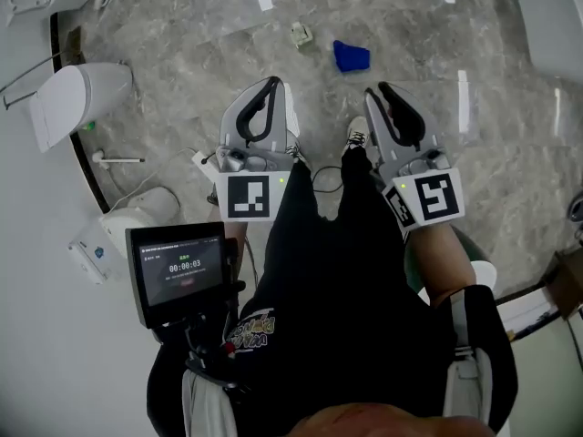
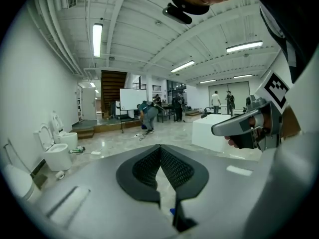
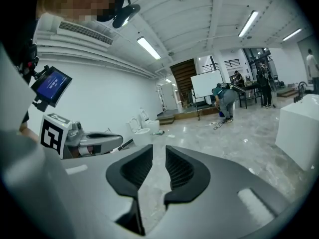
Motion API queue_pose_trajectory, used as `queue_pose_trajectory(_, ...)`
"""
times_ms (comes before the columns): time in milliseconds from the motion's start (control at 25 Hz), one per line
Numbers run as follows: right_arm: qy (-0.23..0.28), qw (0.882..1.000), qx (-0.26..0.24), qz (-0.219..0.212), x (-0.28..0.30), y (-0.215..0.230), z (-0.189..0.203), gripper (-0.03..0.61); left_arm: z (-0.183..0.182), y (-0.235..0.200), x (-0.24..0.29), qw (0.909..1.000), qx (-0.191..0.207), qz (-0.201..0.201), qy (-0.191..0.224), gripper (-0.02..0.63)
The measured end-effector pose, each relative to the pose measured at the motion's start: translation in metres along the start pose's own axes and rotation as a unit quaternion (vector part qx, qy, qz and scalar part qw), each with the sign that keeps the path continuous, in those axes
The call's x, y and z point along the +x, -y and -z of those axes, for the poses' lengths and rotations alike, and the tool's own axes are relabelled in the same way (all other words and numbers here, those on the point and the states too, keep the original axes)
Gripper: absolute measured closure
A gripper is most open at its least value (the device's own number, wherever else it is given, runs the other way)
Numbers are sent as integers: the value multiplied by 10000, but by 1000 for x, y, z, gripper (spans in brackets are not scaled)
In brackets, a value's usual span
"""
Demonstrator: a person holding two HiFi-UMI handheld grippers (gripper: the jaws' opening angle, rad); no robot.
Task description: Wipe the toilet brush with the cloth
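Observation:
A blue cloth (image 1: pixel 351 56) lies crumpled on the grey marble floor, ahead of both grippers. The white toilet brush (image 1: pixel 118 160) shows as a thin handle by the wall at the left, below a white toilet (image 1: pixel 77 98). My left gripper (image 1: pixel 271 82) is held level in front of the person's legs, its jaw tips touching and nothing between them. My right gripper (image 1: pixel 378 91) is beside it, jaws a little apart and empty. In the left gripper view a sliver of the blue cloth (image 2: pixel 172 211) shows below the shut left gripper (image 2: pixel 160 148). The right gripper (image 3: pixel 159 151) shows a clear gap.
A white domed object (image 1: pixel 137 212) with a cable sits on the floor below the brush. A small pale object (image 1: pixel 301 33) lies left of the cloth. A timer screen (image 1: pixel 178 271) hangs at the person's waist. A white block (image 2: pixel 214 131) and distant people (image 2: pixel 149 114) stand in the hall.

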State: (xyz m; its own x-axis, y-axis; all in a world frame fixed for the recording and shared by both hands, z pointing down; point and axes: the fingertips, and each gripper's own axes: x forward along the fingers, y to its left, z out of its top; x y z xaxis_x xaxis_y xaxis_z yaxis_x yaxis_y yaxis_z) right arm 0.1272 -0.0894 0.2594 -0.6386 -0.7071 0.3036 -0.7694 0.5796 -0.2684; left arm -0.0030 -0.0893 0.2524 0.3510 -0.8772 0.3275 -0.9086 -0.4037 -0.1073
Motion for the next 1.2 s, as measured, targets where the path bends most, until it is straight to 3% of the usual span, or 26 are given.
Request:
queue_pose_trajectory(280, -308, 9990, -221, -230, 27, 10, -8, 485, -10, -12, 0, 9982, -360, -483, 52, 614)
queue_pose_trajectory(560, -514, 9975, -458, -156, 33, 20, 27, 480, 16, -8, -5, 9983, -6, -582, 77, 612)
queue_pose_trajectory(840, -487, 9967, -553, 337, 70, 62, 122, 477, 122, -35, 34, 9969, 422, -658, 71, 614)
queue_pose_trajectory(1200, -737, 9929, -709, 608, 137, 72, 236, 476, 245, -73, 63, 9969, -156, -768, -96, 614)
